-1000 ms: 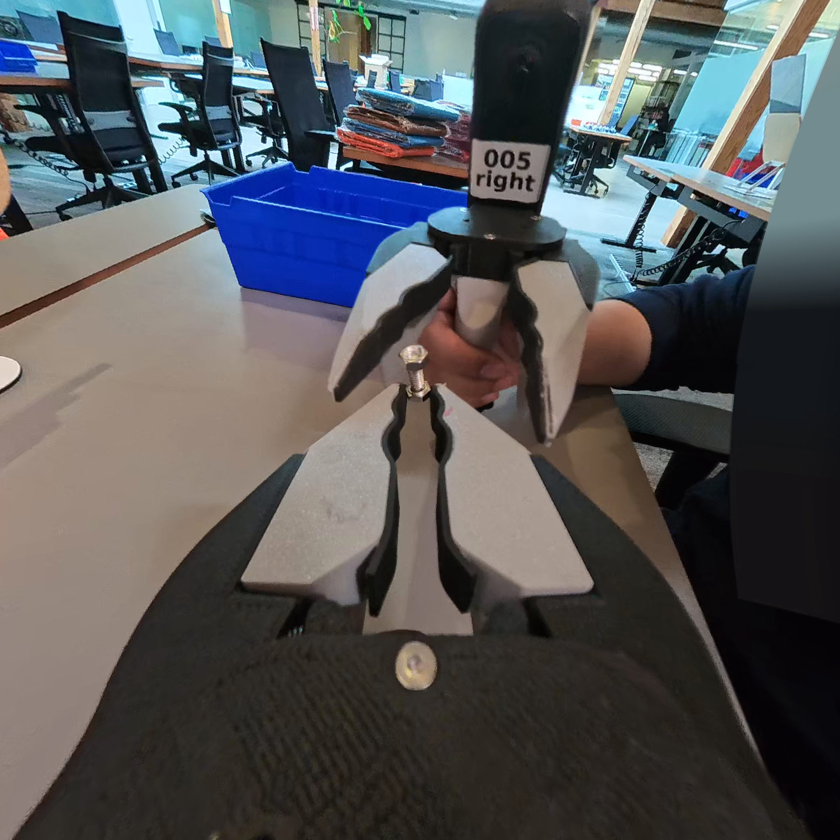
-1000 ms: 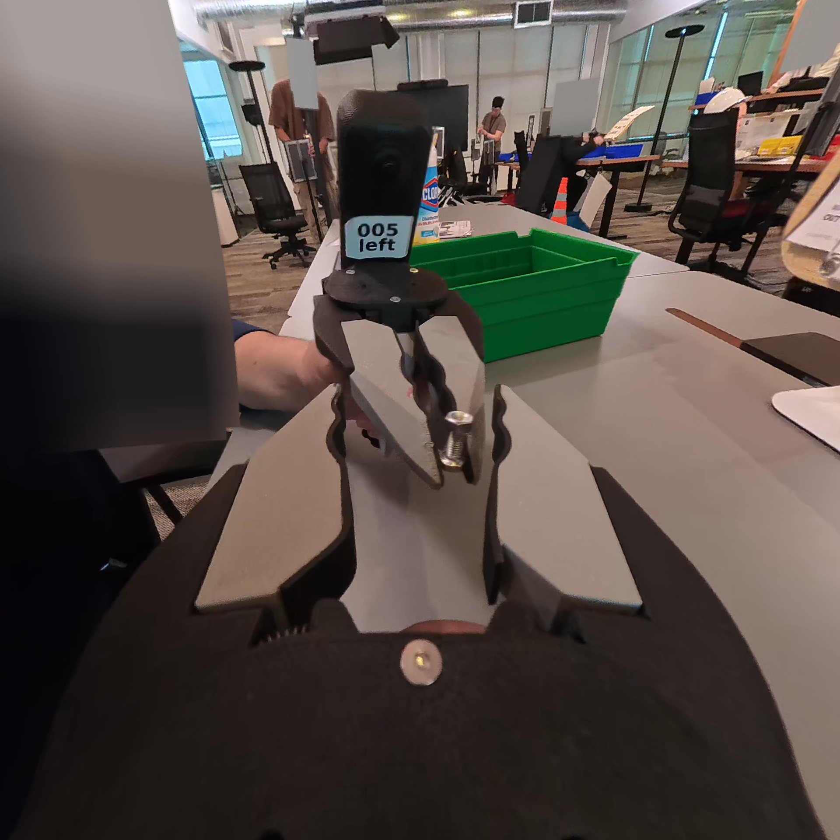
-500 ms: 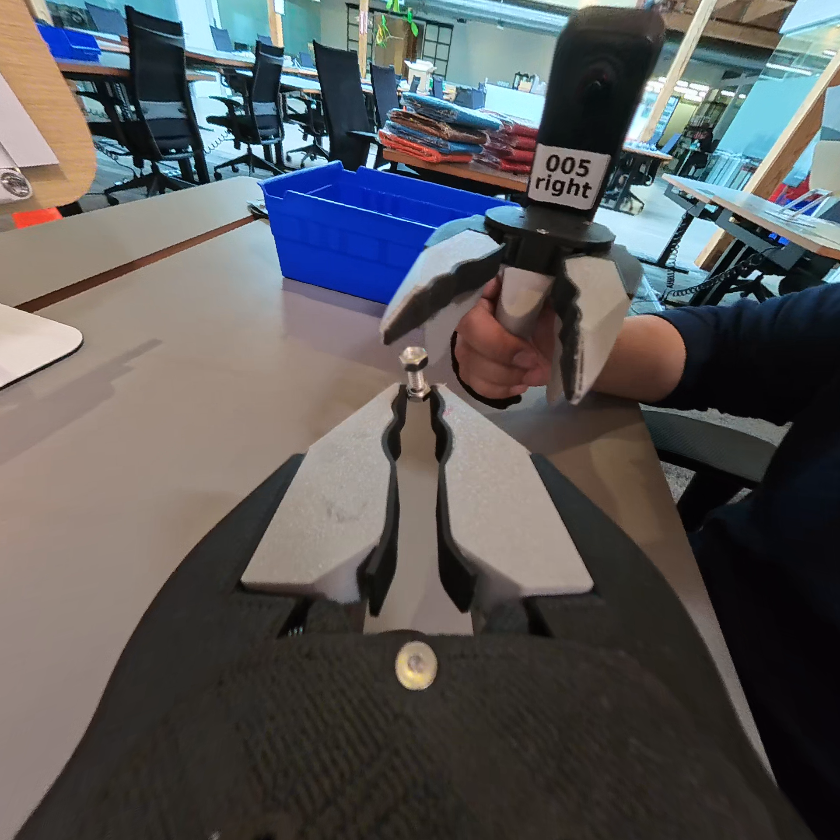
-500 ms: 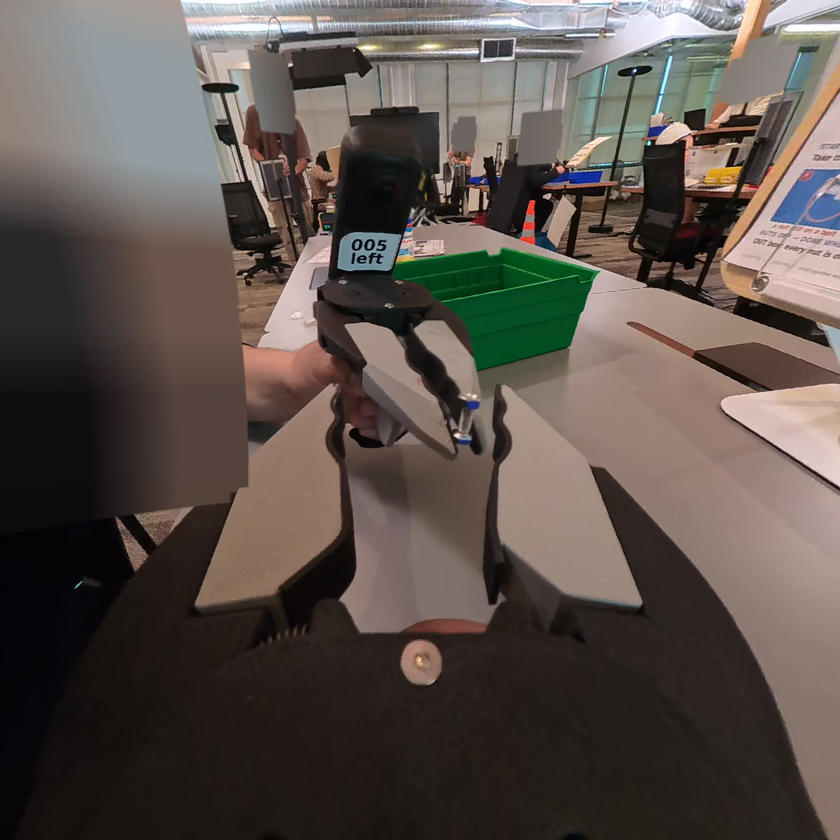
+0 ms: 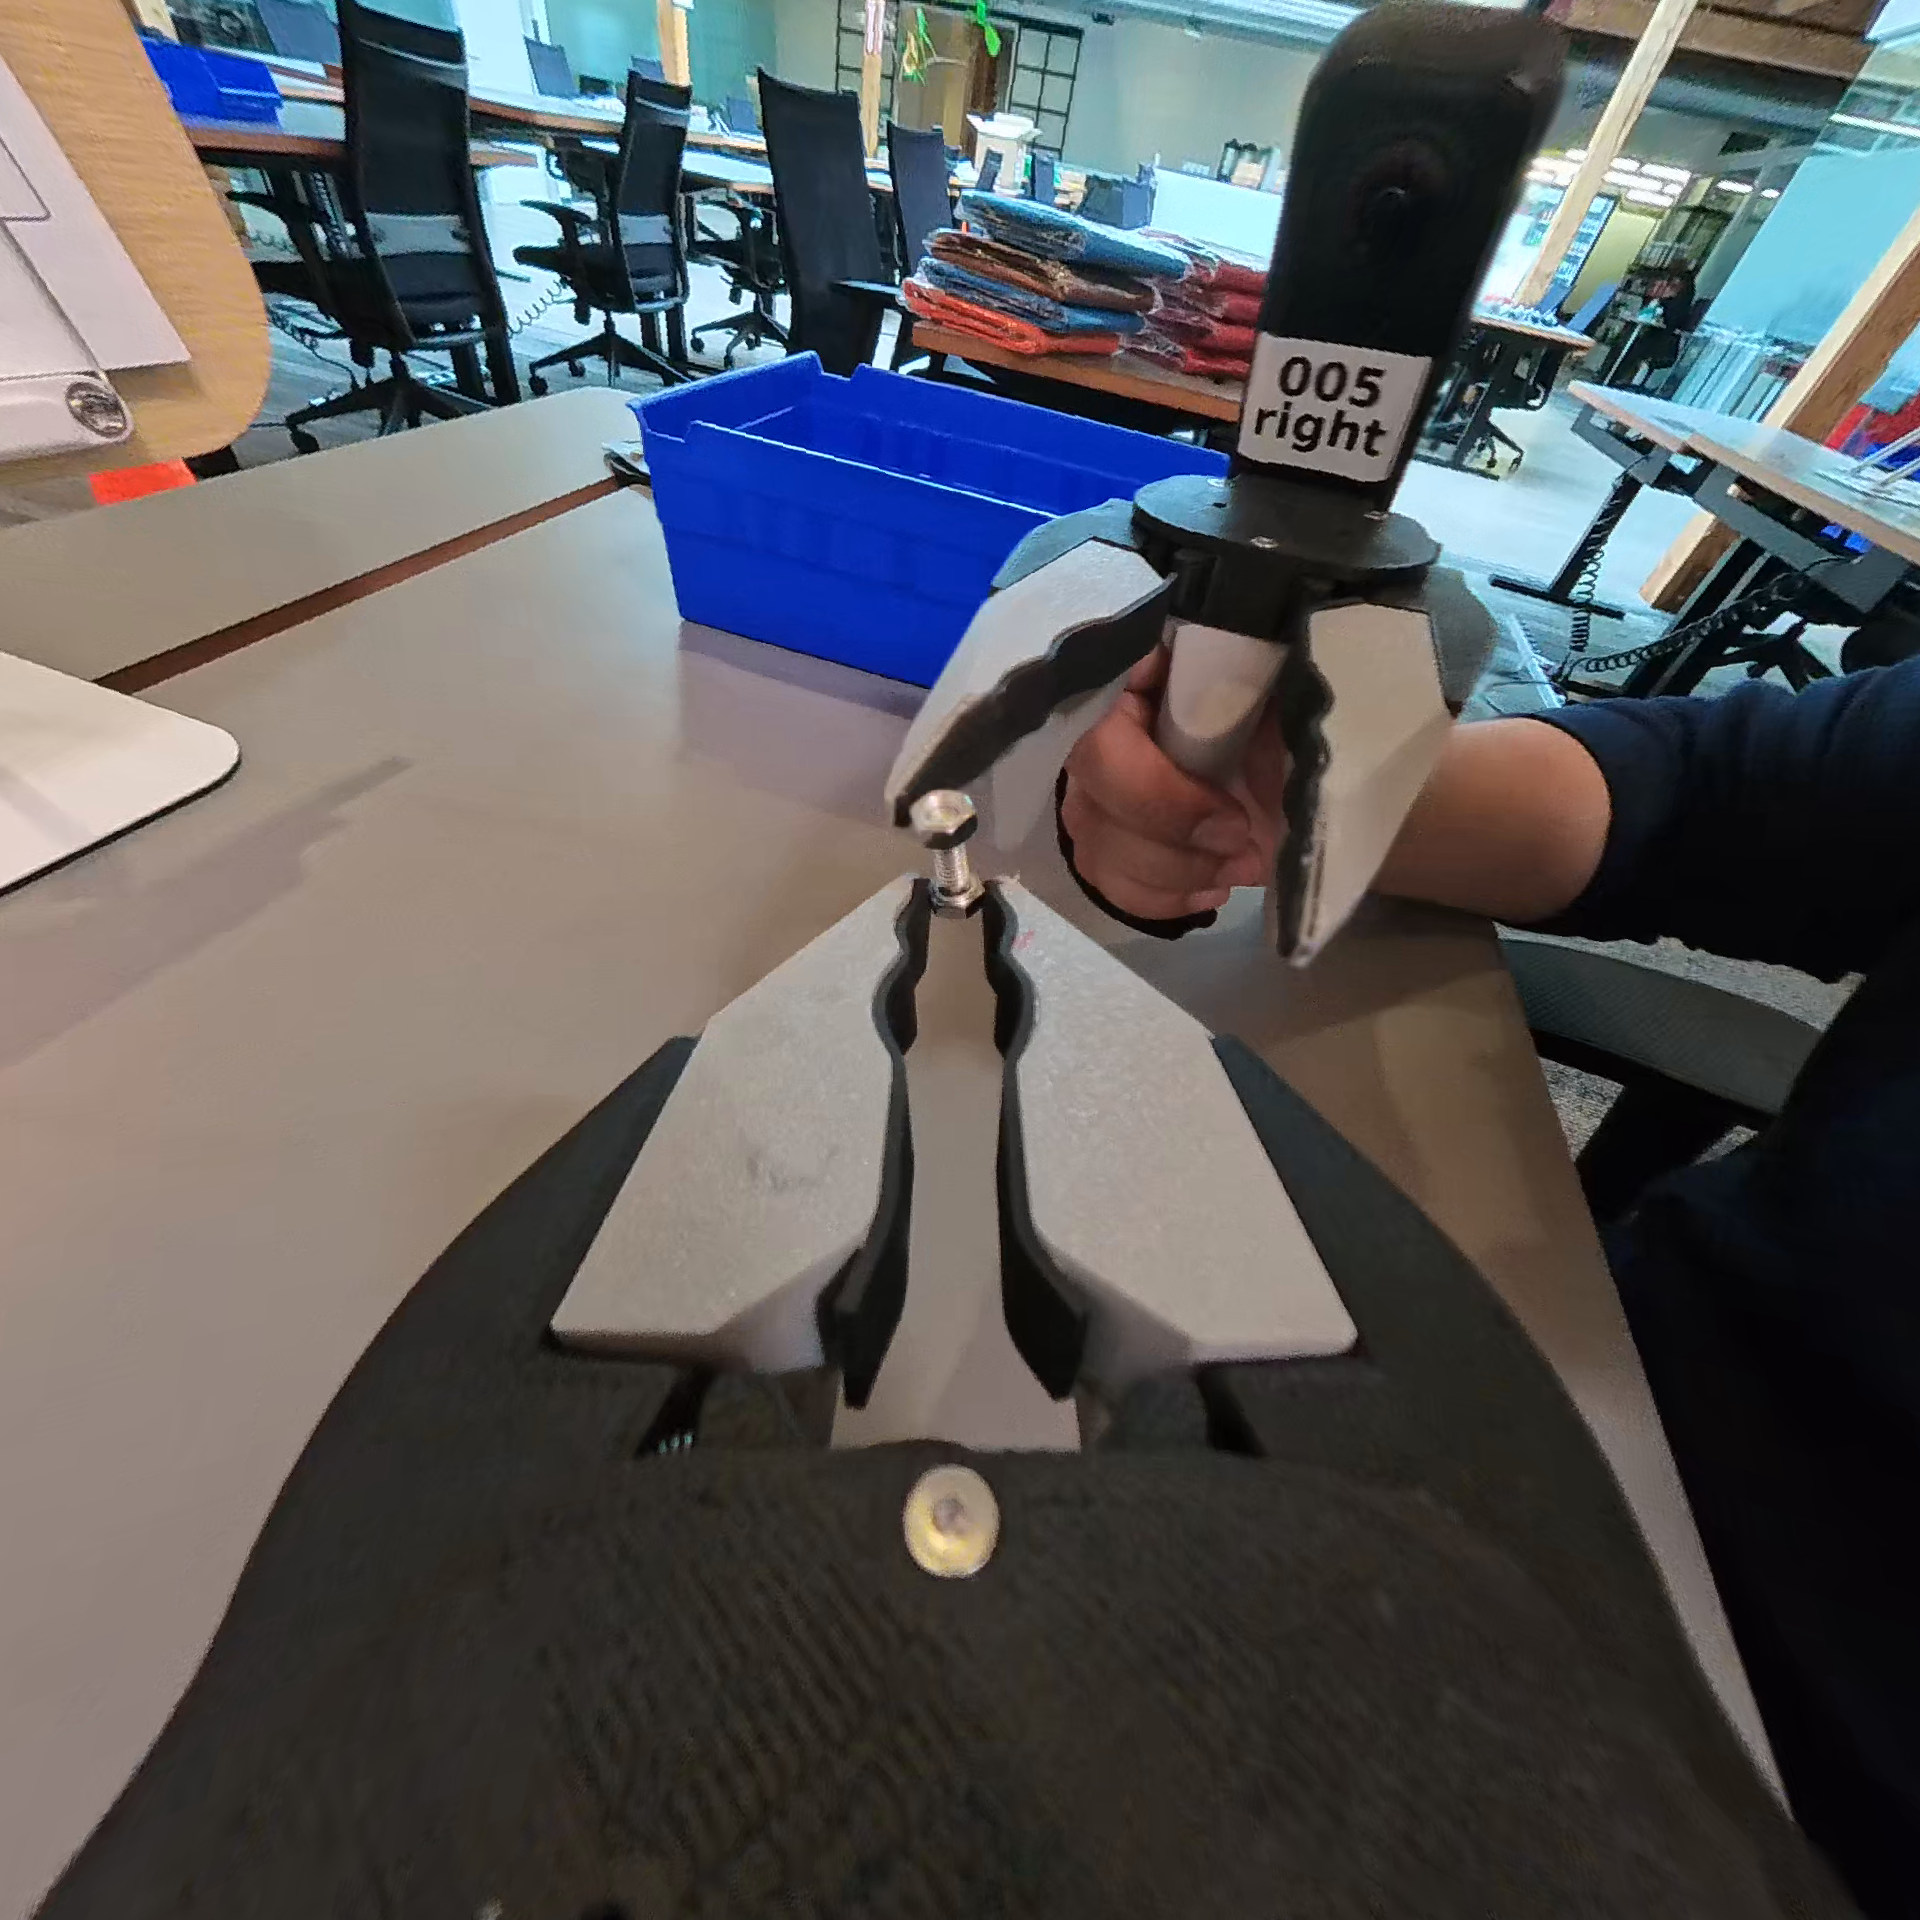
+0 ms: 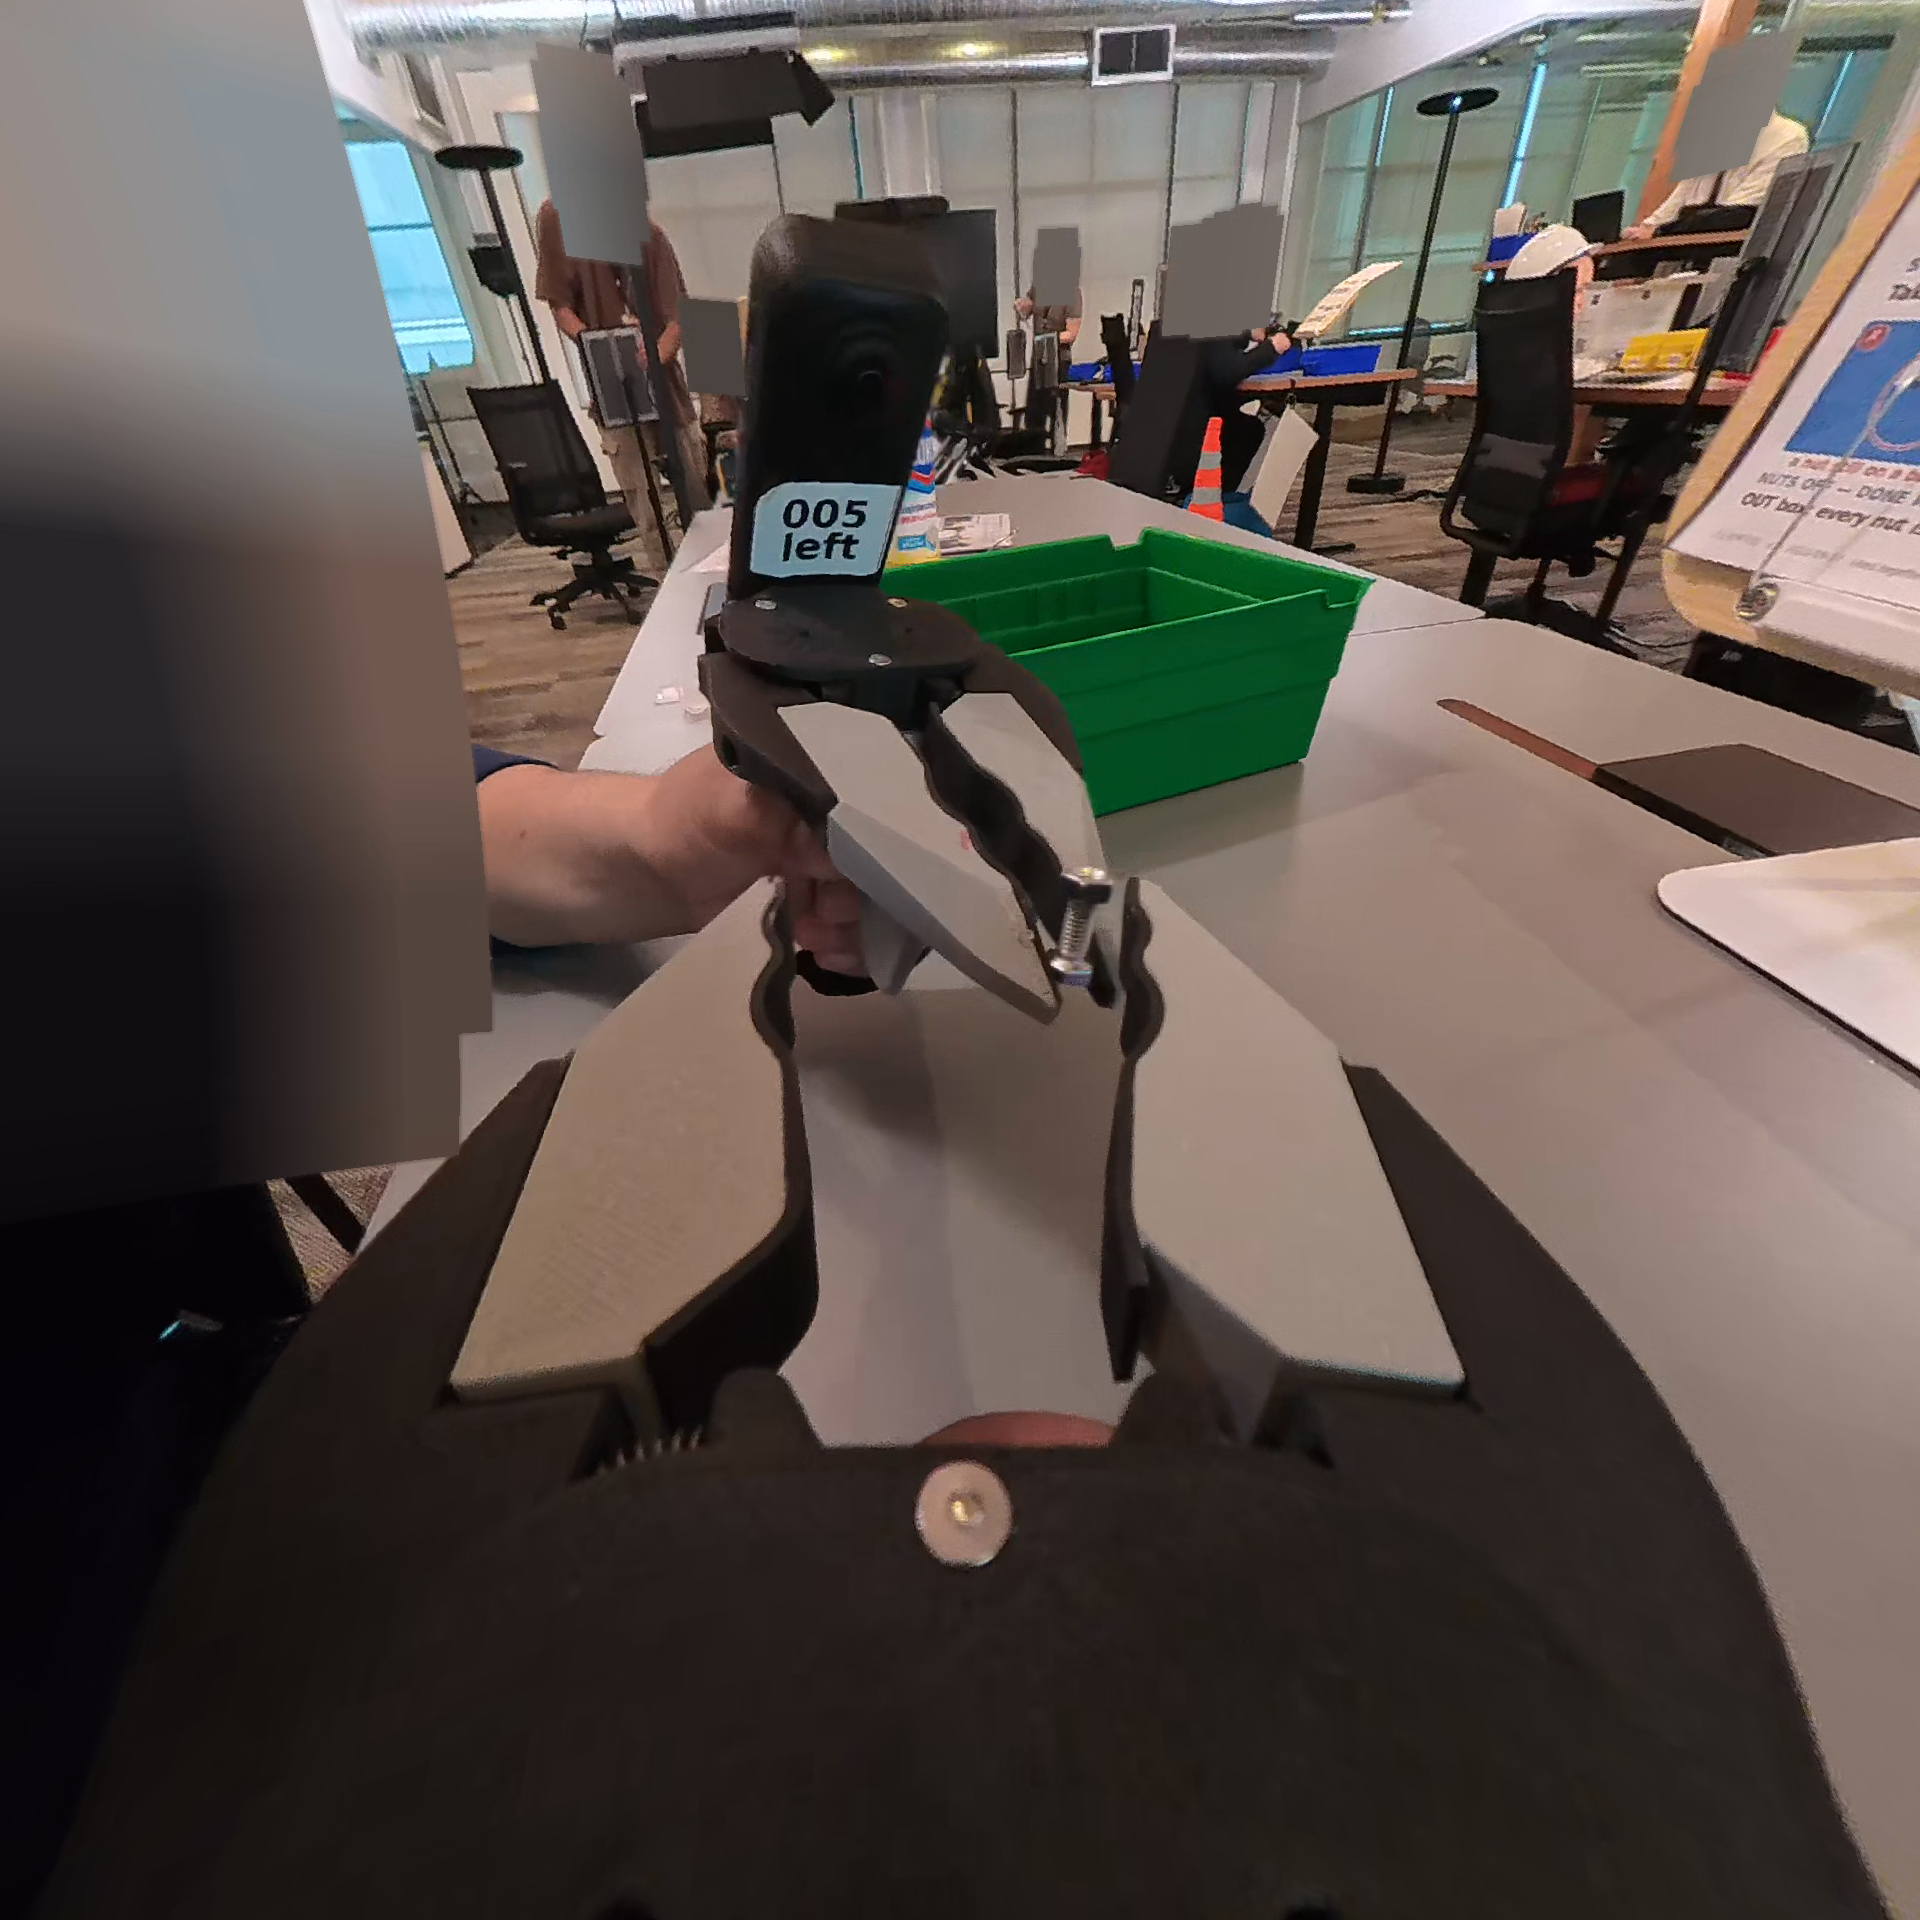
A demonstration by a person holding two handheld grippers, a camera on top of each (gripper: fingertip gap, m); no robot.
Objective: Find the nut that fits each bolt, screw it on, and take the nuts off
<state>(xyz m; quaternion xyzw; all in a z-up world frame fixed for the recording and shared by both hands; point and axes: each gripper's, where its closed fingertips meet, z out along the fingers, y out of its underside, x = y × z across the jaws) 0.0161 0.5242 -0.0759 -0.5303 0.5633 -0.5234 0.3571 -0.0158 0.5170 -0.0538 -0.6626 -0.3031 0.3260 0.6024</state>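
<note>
A silver bolt stands upright, hex head on top, with a nut on its lower end. My left gripper is shut on it at the nut end and holds it above the grey table. My right gripper is open and empty, and one of its fingertips is right by the bolt head. In the right wrist view the bolt sits just inside the right gripper's right finger tip, held by the left gripper.
A blue bin stands behind the grippers in the left wrist view, a green bin in the right wrist view. A white pad, a dark pad and a board with a sheet are at the right. The person's hand grips the handle. My two grippers' fingertips are within a few centimetres of each other.
The bolt has shifted from between the right gripper's fingers out toward its right fingertip. Both grippers swung slightly. The left stays shut on the bolt and the right stays open.
</note>
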